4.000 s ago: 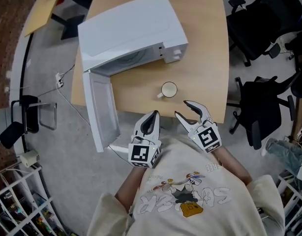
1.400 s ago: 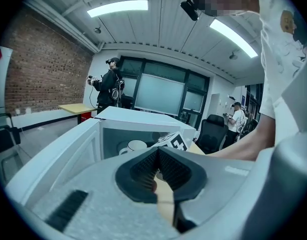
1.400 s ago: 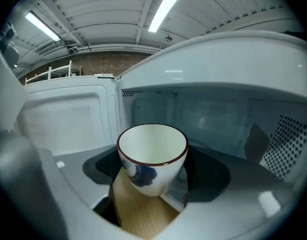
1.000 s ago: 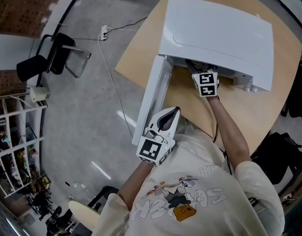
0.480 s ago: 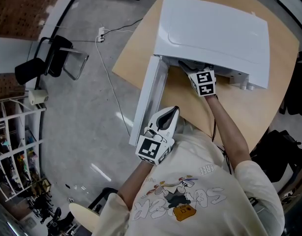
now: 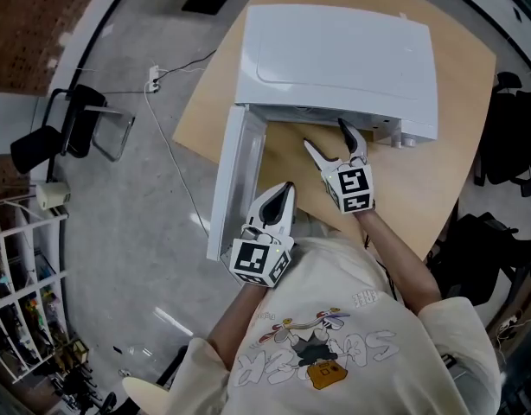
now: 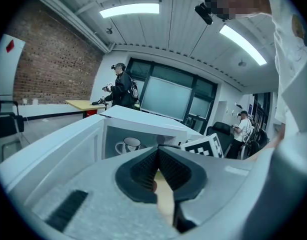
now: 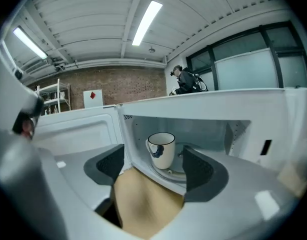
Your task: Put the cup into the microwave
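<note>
- Floor (image 6: 118, 249) of grey concrete, with a black chair (image 6: 49, 141) and a thin cable (image 6: 175, 158) lying well off to the left of the table in the head view.
- Table (image 6: 456, 145) of tan wood, bearing the microwave near its far side.
- Microwave (image 6: 335, 59), white and boxy, standing square on the table with its front towards the person and its cavity open.
- Microwave door (image 6: 235, 175), swung fully out to the left and reaching past the table edge.
- Right gripper (image 6: 326, 137), held over the table just in front of the open cavity and pointing into it. Jaws wide apart and closing, with nothing gripped. In the right gripper view (image 8: 154, 166), only bare table top and the cavity sill between the dark pads, and the cup seen past them, clear of both.
- Left gripper (image 6: 285, 190), low beside the door's near end, close to the person's body. Jaws closed tip to tip in the left gripper view (image 7: 157, 156), holding nothing.
- Glass turntable (image 8: 168, 174), lying flat on the cavity floor.
- Cup (image 8: 161, 150), white with a dark rim and a dark blue mark on its side, upright on the turntable inside the microwave, handle turned left in the right gripper view. Also visible through the open front in the left gripper view (image 7: 129, 145), touched by neither gripper.
</note>
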The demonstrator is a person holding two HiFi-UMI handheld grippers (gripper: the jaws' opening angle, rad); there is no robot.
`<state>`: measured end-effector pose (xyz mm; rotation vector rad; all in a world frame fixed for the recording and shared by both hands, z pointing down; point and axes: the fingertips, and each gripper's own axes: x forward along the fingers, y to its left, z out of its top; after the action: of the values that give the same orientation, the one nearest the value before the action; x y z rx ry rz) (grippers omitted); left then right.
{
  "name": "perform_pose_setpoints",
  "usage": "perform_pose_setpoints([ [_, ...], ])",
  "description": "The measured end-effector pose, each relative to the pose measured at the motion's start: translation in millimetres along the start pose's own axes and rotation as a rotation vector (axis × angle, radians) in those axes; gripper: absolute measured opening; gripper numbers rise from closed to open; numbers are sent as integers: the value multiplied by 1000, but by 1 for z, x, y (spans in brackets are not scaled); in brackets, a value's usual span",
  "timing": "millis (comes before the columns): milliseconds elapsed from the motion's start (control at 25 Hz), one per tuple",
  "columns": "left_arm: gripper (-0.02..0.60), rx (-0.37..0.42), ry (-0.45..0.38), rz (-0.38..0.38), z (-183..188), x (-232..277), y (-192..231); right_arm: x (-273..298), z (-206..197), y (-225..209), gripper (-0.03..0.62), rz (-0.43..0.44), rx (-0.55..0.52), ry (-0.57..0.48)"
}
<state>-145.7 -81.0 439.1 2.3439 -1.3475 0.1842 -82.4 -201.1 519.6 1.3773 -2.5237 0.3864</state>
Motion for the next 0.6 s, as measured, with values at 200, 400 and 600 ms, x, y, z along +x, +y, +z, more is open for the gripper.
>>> perform_pose_setpoints([
  [200, 5, -16, 1, -37, -6, 10, -21, -67, 14, 3, 77, 3, 137, -45],
  [400, 5, -22, 8, -86, -12, 25, -44, -111, 6, 20, 5, 23, 81, -23],
  [600, 5, -12, 18, -131, -18, 39, -66, -140, -9, 24, 5, 41, 66, 20],
])
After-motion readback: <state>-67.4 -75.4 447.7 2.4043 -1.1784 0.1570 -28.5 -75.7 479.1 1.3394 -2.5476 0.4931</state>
